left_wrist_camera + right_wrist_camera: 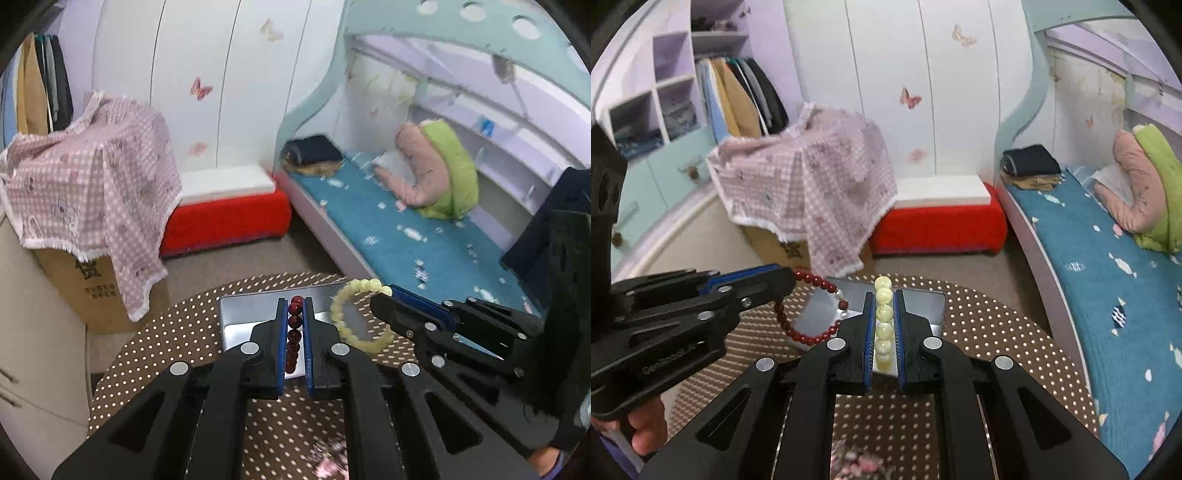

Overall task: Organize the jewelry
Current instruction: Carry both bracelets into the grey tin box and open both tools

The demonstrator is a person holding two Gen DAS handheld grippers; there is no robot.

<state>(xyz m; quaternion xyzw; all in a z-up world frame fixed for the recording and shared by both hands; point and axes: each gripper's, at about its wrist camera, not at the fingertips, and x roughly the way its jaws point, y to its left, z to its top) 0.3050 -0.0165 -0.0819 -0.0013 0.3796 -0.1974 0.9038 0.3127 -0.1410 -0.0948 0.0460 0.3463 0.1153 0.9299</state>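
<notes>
- Two grippers are in our hands, each closed on a beaded bracelet above a round table with a brown dotted cover (pixel 166 332).
- Nearest us in the left wrist view, our left gripper (pixel 295 306) has its blue-padded jaws pressed tight on the dark red bracelet (pixel 294 336); the beads run in a line between the pads and one bead pokes out past the tips.
- From the right wrist view we see the rest of that red loop (pixel 798 325) hanging free below the left gripper's tips (pixel 788 282), with a few pale beads in it.
- Our right gripper (pixel 884 299) is clamped in the same way on the pale yellow bracelet (pixel 884 325), whose beads sit stacked between the pads.
- In the left view the yellow loop (pixel 347 314) hangs open from the right gripper's tips (pixel 380 295), just to the right of our left gripper.
- Below both bracelets a shiny metal tray (pixel 923 302) lies on the table; whether either loop touches it we cannot tell.
- Farther off, on the floor, stand a cardboard box draped in a pink checked cloth (pixel 812 177) and a red bench with a white top (pixel 938 221).
- To the right runs a bed with a blue patterned cover (pixel 1108 258), carrying pink and green pillows and folded dark clothes.
- At the back are white wardrobe doors with butterfly stickers (pixel 910 98).
</notes>
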